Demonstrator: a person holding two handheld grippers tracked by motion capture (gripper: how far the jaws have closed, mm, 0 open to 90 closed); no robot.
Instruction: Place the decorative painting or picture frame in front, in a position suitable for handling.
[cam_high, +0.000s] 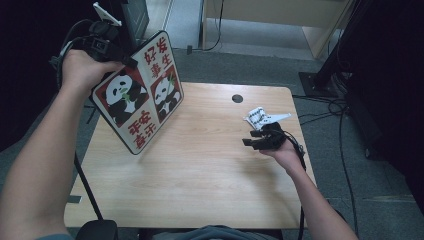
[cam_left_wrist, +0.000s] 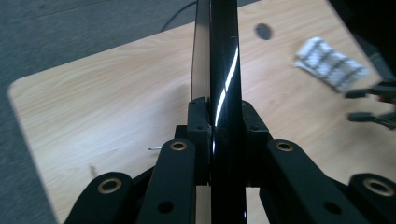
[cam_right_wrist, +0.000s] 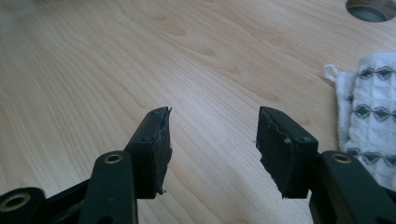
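Observation:
A flat board (cam_high: 140, 92) printed with pandas and red characters hangs tilted above the table's left side. My left gripper (cam_high: 126, 61) is shut on its upper edge. In the left gripper view the board's dark glossy edge (cam_left_wrist: 224, 46) runs straight up between the two pads of the left gripper (cam_left_wrist: 223, 116). Near the table's right edge, my right gripper (cam_high: 250, 137) rests low over the wood, open, with nothing between the jaws of that gripper (cam_right_wrist: 212, 135). A white patterned cloth (cam_high: 260, 117) lies just beyond it, at the right (cam_right_wrist: 373, 121) of the right gripper view.
The wooden table (cam_high: 200, 175) has a round cable hole (cam_high: 237, 98) near its far edge. Cables (cam_high: 325, 107) trail over the grey floor to the right, by a black stand (cam_high: 325, 75). Pale wooden furniture (cam_high: 280, 12) stands at the back.

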